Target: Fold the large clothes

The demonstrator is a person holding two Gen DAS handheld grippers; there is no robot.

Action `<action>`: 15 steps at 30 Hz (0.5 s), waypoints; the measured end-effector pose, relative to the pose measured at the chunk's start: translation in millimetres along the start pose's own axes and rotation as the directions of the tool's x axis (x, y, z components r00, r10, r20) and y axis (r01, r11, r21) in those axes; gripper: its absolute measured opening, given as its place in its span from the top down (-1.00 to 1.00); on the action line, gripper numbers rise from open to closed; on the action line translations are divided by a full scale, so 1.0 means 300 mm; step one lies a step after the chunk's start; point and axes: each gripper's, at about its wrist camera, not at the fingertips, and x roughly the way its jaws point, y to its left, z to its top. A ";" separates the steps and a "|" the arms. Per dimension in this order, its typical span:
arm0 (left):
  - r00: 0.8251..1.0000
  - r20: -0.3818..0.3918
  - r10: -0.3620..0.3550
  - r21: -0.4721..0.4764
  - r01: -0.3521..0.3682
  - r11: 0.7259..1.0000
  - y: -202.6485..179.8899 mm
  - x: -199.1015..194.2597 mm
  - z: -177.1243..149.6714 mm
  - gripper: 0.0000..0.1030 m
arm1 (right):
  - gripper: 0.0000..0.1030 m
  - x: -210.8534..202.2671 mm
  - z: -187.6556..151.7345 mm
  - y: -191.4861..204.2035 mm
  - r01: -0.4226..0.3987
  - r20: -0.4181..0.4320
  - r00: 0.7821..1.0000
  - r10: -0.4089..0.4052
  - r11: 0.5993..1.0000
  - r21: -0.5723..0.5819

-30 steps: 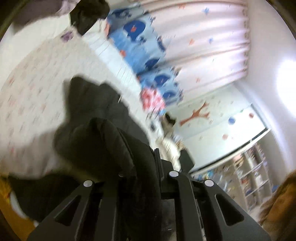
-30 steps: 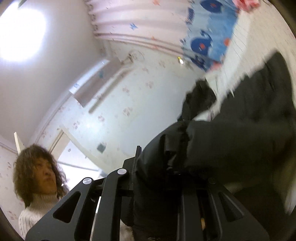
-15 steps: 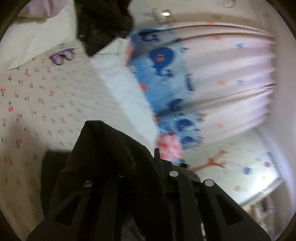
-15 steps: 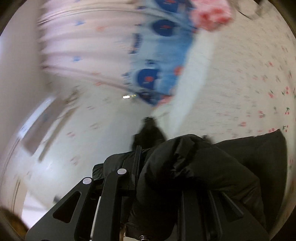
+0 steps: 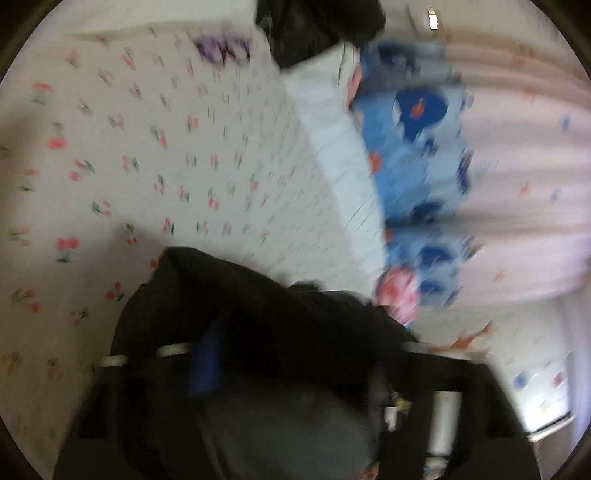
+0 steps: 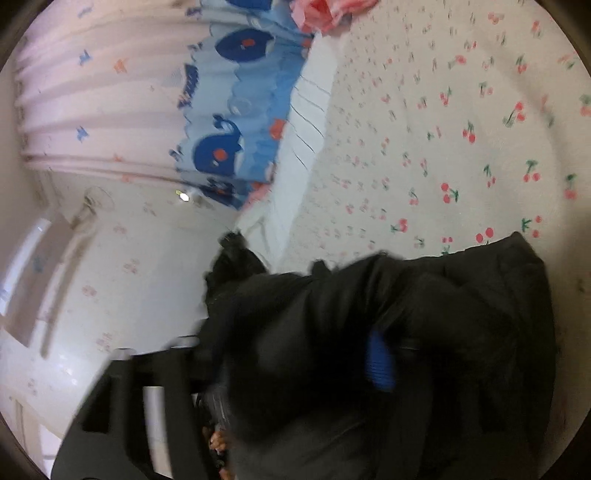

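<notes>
In the left wrist view, a bed covered by a white sheet with small red cherries (image 5: 155, 158) fills the upper left, its far edge running along a white ribbed border to a blue whale-print cloth (image 5: 417, 147) and a pale pink pleated curtain (image 5: 524, 177). A dark heap (image 5: 314, 29) sits at the sheet's far end, with a small purple item (image 5: 221, 48) just beside it, and a pink bundle (image 5: 399, 291) lies by the bed's edge. The black garment (image 5: 258, 306) rests on the near part of the sheet and bulges up between the fingers of the left gripper (image 5: 291, 365). Its jaws have just been opening and now stand wide, the blue pad of one finger clear of the cloth on its inner side; the picture is blurred.

In the right wrist view, the same cherry sheet (image 6: 443, 129) takes the upper right, with the whale cloth (image 6: 236, 122) and curtain (image 6: 99, 103) along its far edge and a patterned wall beyond. The garment (image 6: 424, 306) lies on the near edge of the sheet, folded into a thick mound. The right gripper (image 6: 295, 365) has also just been opening; its jaws are spread, with the garment's bulk loosely between them and over one finger.
</notes>
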 end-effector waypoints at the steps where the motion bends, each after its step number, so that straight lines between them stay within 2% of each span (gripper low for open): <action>1: 0.998 0.045 -0.041 -0.019 0.042 0.999 -0.017 -0.062 0.009 -0.85 | -0.64 -0.035 0.007 0.048 -0.001 0.021 1.000 0.001 1.000 0.000; 2: 0.996 0.066 -0.067 -0.017 0.068 0.998 -0.032 -0.105 0.006 -0.85 | -0.80 -0.064 -0.001 0.080 0.008 0.054 0.999 -0.007 1.000 -0.016; 3: 0.995 0.078 -0.065 0.005 0.065 0.998 -0.053 -0.132 0.000 -0.85 | -0.83 -0.080 0.001 0.119 0.020 0.065 0.998 -0.017 0.999 -0.041; 5: 0.991 0.133 -0.019 0.152 -0.002 0.988 -0.153 -0.177 -0.037 -0.85 | -0.83 -0.084 -0.020 0.216 0.074 0.072 0.995 -0.063 0.984 -0.161; 7: 0.992 0.125 0.009 0.296 -0.046 0.954 -0.246 -0.154 -0.094 -0.85 | -0.83 -0.036 -0.060 0.325 0.160 0.061 0.987 -0.148 0.936 -0.314; 8: 0.995 0.098 0.021 0.369 -0.056 0.928 -0.304 -0.111 -0.138 -0.85 | -0.83 0.007 -0.075 0.365 0.195 0.049 0.981 -0.190 0.911 -0.364; 11: 0.998 0.031 0.053 0.528 -0.061 0.847 -0.437 0.052 -0.241 -0.85 | -0.83 0.189 -0.124 0.476 0.325 0.036 0.932 -0.361 0.788 -0.522; 12: 0.998 0.023 0.065 0.571 -0.066 0.819 -0.472 0.109 -0.268 -0.85 | -0.83 0.285 -0.144 0.510 0.380 0.054 0.898 -0.438 0.705 -0.598; 13: 0.996 0.033 0.085 0.622 -0.087 0.778 -0.506 0.182 -0.298 -0.85 | -0.83 0.344 -0.158 0.522 0.412 0.076 0.873 -0.482 0.645 -0.643; 14: 0.993 0.045 0.106 0.646 -0.110 0.756 -0.520 0.219 -0.312 -0.85 | -0.83 0.418 -0.168 0.521 0.448 0.109 0.842 -0.528 0.573 -0.686; 15: 0.988 0.056 0.141 0.661 -0.142 0.736 -0.522 0.281 -0.313 -0.85 | -0.83 0.475 -0.169 0.514 0.476 0.132 0.817 -0.561 0.527 -0.704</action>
